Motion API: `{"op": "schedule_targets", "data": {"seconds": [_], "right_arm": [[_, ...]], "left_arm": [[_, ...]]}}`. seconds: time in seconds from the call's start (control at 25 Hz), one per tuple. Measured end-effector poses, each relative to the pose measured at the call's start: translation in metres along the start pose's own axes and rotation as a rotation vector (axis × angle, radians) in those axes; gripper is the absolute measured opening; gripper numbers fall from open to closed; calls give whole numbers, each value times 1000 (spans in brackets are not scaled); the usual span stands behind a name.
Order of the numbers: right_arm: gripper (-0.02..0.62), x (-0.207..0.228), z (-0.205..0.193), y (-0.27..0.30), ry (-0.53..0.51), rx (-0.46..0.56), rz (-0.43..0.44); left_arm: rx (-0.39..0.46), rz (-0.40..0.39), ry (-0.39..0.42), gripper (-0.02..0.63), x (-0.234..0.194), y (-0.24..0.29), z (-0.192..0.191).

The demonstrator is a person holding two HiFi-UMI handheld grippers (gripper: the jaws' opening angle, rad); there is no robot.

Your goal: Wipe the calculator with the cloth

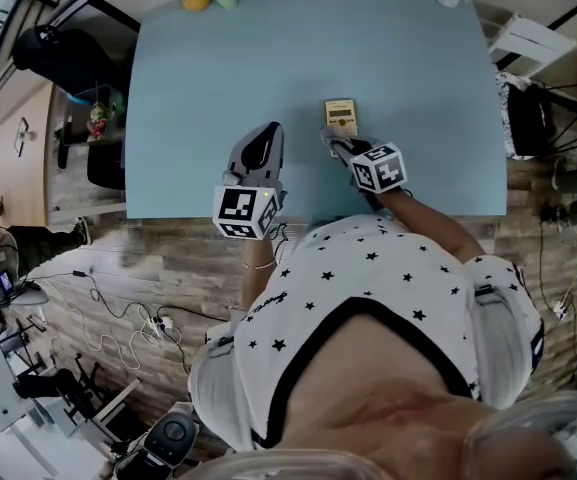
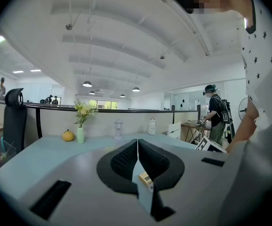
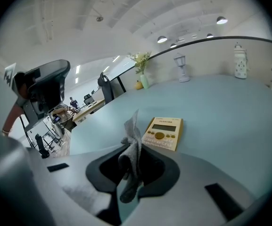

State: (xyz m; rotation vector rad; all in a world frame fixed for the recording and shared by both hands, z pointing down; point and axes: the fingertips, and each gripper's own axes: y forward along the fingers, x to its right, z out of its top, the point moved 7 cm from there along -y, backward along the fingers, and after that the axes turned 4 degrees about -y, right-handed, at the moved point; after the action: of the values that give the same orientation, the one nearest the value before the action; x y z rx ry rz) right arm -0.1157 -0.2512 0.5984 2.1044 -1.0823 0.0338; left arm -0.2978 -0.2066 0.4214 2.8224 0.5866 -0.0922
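Left gripper, ribbed black jaws pressed together with nothing between them, right gripper, jaws clamped on a crumpled grey cloth that sticks up between them, flat cream calculator just beyond those jaws on the smooth pale-blue counter, key print too small to read.

Bright, even indoor light falls from ceiling lamps, which show as small glaring spots in both gripper views. The table is lit flat, with only faint, soft shadows. All three views bend strongly toward their edges, and the gripper views sit in a round frame with black corners. The calculator is sharp; the cloth, close to the lens, is a little soft. The shirt blurs toward the head view's bottom edge.
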Motion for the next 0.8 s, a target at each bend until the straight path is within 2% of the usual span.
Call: {"op": "schedule_targets", "data": {"seconds": [0.4, 0.8], "right_arm": [[48, 32, -6, -28, 87, 28, -103], [48, 41, -19, -36, 118, 7, -123]], "left_arm": [[-2, -66, 17, 31, 11, 19, 5], [-13, -99, 23, 31, 21, 31, 6]]}}
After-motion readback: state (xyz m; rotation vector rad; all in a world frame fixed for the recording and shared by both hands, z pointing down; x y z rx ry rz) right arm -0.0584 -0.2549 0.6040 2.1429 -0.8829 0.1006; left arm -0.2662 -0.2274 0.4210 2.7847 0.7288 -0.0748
